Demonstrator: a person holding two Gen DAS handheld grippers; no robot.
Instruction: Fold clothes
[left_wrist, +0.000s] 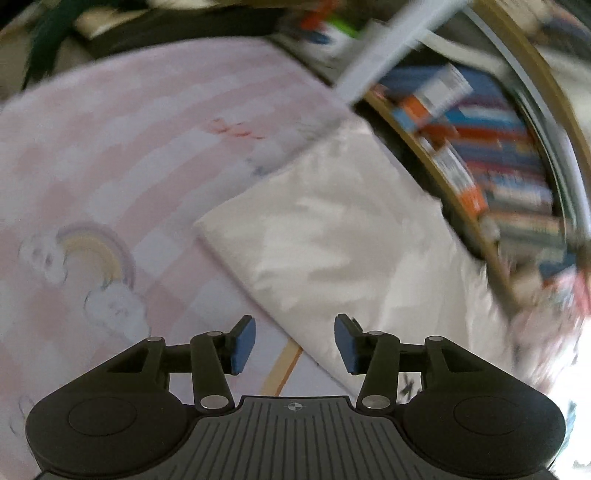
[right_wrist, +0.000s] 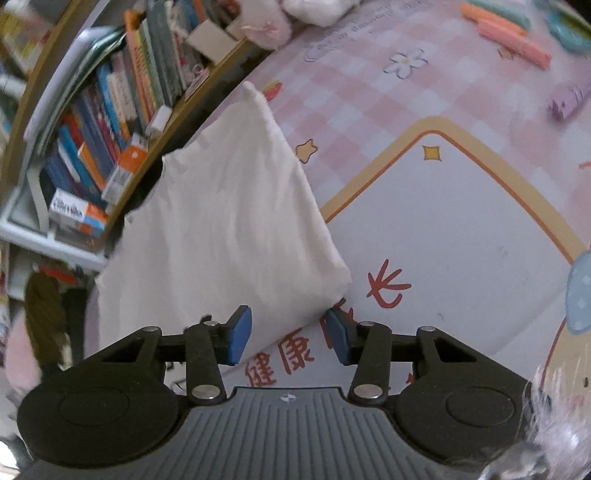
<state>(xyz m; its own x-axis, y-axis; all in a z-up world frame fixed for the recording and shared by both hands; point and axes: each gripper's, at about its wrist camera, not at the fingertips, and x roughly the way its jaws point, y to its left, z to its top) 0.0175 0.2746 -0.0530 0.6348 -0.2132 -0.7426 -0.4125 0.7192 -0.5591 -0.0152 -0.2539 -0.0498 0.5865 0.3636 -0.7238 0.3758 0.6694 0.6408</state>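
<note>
A white garment (left_wrist: 351, 236) lies folded flat on a pink checked play mat (left_wrist: 110, 147), next to a low bookshelf. My left gripper (left_wrist: 294, 345) is open above the mat, its blue pads (left_wrist: 243, 343) empty, just short of the garment's near edge. In the right wrist view the same white garment (right_wrist: 229, 229) stretches away from my right gripper (right_wrist: 289, 339). That gripper is open too, with the garment's near corner lying under the gap between the pads (right_wrist: 238, 338), which do not press on it.
A bookshelf (right_wrist: 103, 122) packed with books runs along the garment's far side, also in the left wrist view as a blurred bookshelf (left_wrist: 498, 166). Small toys (right_wrist: 509, 33) lie on the mat (right_wrist: 461, 221) at the far right. A furry white thing (right_wrist: 554, 424) is at the lower right.
</note>
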